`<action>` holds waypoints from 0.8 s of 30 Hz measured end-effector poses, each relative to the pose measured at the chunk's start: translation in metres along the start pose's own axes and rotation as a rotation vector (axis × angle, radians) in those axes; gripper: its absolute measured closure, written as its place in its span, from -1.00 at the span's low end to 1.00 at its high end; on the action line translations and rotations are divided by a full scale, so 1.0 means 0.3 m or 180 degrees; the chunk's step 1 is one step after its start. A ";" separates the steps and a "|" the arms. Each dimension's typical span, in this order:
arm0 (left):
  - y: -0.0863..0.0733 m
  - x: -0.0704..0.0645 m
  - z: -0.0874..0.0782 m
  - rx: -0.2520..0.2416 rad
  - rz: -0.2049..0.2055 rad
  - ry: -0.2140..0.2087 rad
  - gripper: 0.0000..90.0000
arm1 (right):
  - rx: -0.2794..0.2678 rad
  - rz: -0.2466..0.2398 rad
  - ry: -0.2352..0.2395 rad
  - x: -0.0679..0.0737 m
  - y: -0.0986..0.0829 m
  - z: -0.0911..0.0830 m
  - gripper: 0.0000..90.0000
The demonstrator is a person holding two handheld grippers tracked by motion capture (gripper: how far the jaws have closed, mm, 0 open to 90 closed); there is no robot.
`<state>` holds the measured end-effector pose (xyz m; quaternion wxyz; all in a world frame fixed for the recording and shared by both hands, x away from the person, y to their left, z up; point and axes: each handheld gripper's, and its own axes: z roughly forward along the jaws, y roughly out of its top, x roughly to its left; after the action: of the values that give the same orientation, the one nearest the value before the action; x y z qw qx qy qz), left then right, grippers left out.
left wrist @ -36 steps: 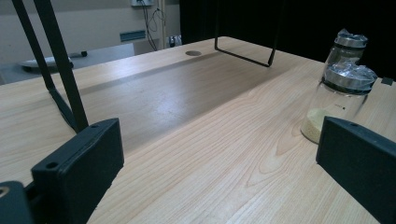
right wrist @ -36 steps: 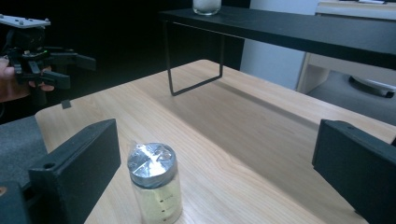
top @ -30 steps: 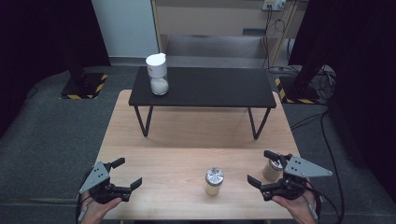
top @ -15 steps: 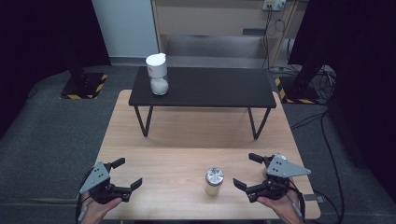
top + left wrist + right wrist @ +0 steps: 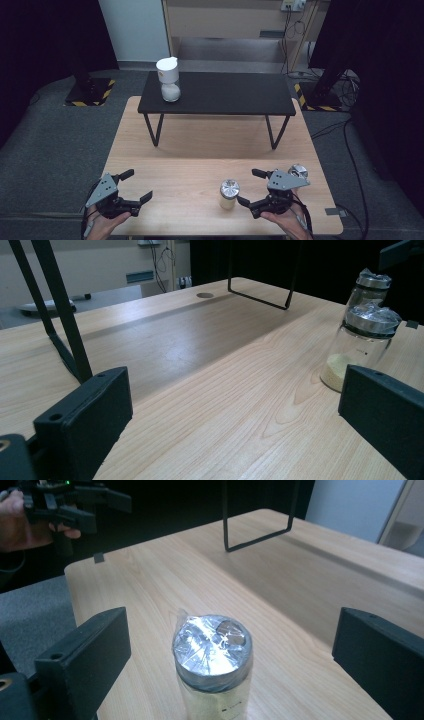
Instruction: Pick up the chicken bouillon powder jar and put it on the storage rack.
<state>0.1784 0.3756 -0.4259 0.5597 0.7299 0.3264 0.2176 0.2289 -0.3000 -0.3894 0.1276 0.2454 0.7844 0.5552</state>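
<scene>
A small glass jar (image 5: 229, 194) with a foil-wrapped lid and pale powder stands near the wooden table's front edge. My right gripper (image 5: 248, 187) is open just to its right, jaws facing it and not touching. In the right gripper view the jar (image 5: 212, 665) stands upright between the wide-apart jaws of the right gripper (image 5: 230, 680). A second jar of the same kind (image 5: 298, 171) stands behind my right hand. My left gripper (image 5: 138, 185) is open over the front left of the table, holding nothing. The left gripper view has both jars, the near one (image 5: 362, 347) and the far one (image 5: 372, 287).
A low black table (image 5: 220, 92) stands on the far half of the wooden table (image 5: 200, 150), on thin metal legs (image 5: 65, 315). A white-lidded container (image 5: 169, 79) sits on its left end. My left hand and gripper (image 5: 65, 505) are far off in the right gripper view.
My right gripper has swung left, from beside the far-right jar to facing the middle jar. The left gripper has stayed put.
</scene>
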 end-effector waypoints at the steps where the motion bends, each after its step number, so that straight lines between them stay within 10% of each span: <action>1: 0.000 0.000 0.000 -0.0001 0.0001 0.0000 -1.00 | 0.0024 -0.0003 0.0011 -0.001 0.000 0.009 -0.94; 24: 0.001 0.000 0.000 0.0004 0.0011 -0.0010 -1.00 | 0.0384 -0.0053 0.0150 -0.013 -0.019 0.166 -0.86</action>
<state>0.1785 0.3755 -0.4257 0.5594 0.7312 0.3244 0.2173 0.2545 -0.2635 -0.4126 0.0988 0.2329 0.8212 0.5115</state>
